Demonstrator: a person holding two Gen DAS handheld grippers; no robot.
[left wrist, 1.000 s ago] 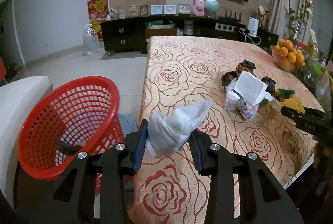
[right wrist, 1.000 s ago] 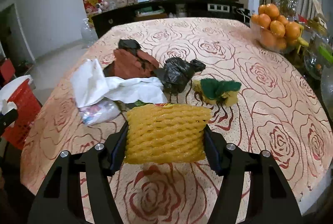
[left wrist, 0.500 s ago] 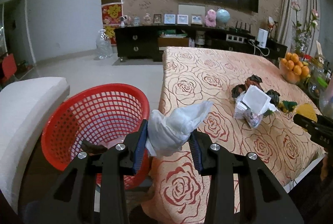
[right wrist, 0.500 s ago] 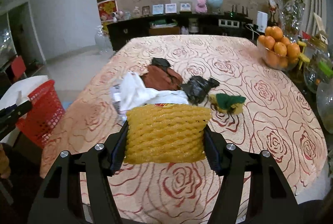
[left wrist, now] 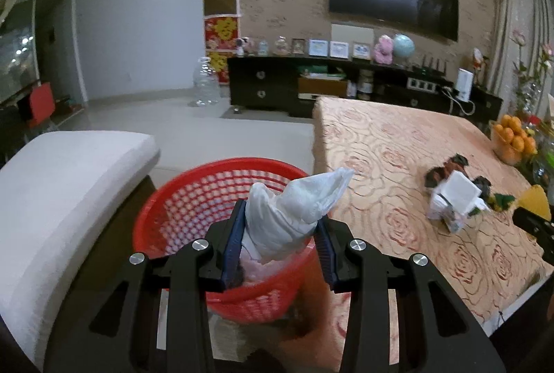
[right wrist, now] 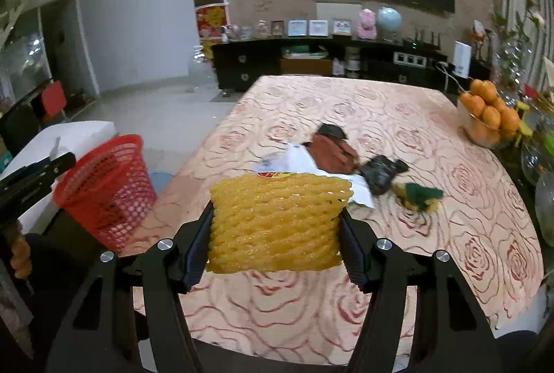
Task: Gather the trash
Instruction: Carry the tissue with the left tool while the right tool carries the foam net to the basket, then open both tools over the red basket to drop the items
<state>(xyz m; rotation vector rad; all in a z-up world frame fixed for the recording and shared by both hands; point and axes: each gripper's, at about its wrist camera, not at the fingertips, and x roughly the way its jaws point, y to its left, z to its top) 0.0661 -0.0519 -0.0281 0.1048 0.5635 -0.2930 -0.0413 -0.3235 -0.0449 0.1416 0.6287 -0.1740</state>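
My left gripper [left wrist: 281, 234] is shut on a crumpled white tissue wad [left wrist: 294, 210] and hangs over the red mesh basket [left wrist: 180, 200], which stands beside the table. In the right wrist view my right gripper [right wrist: 275, 227] is shut on a yellow foam fruit net [right wrist: 277, 220] above the table's near edge. The red basket [right wrist: 107, 186] shows to its left, with the left gripper's black body [right wrist: 31, 179] over it. More trash lies mid-table: white paper [right wrist: 297, 161], a brown wrapper [right wrist: 332, 153], a black bag [right wrist: 381, 172] and a green-yellow scrap [right wrist: 419, 196].
The table [right wrist: 432, 251] has a rose-patterned cloth. A bowl of oranges [right wrist: 488, 120] and glassware [right wrist: 540, 161] stand along its right edge. A white cushioned seat [left wrist: 59, 186] flanks the basket on the left. A dark TV cabinet [left wrist: 311, 89] lines the far wall.
Both grippers have risen and pulled back from the table, each keeping its load. The left one has swung left, so the tissue now hangs over the basket instead of the table's corner.
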